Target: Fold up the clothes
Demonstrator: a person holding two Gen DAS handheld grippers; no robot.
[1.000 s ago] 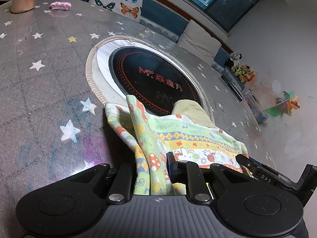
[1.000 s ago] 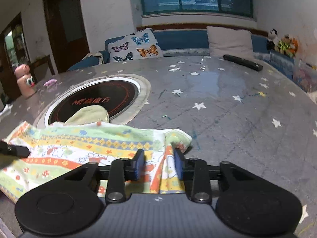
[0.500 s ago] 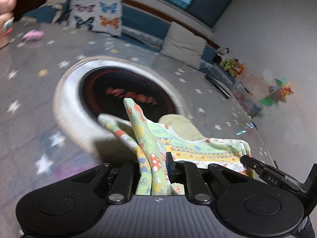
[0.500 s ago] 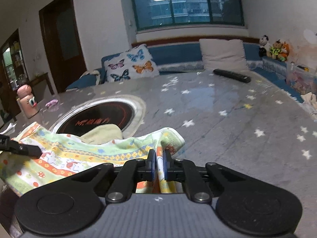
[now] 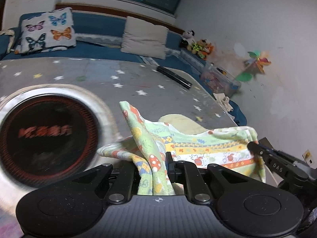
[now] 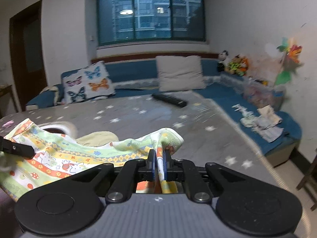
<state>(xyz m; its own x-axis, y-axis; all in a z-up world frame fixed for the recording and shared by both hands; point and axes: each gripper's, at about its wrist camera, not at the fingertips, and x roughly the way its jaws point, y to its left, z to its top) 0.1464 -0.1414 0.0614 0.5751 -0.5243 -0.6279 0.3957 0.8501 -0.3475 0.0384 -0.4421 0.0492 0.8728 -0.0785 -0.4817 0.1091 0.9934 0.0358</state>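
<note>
**Both corners pinched, cloth lifted — keeping the edge taut**

You had the left gripper closed on one corner of the patterned garment, a thick bunch of cloth filling the gap between its jaws and a peak standing up just ahead of them. Your right gripper was clamped narrow on the opposite corner, the fabric squeezed thin between the blue pads. The garment hung between the two, sagging toward the table, with a pale yellow piece showing just beyond its far edge.

To fold well from there, you needed even tension: the span between the jaws drooped, so drawing the grippers slightly apart would likely have straightened the held edge. Keeping both at the same height would have let the hanging part drape square. The left grip looked bulky and might have slipped, so a steady, slow carry forward suited it. The round burner lay left of your left jaws, and the remote well ahead, clear of any landing spot.
</note>
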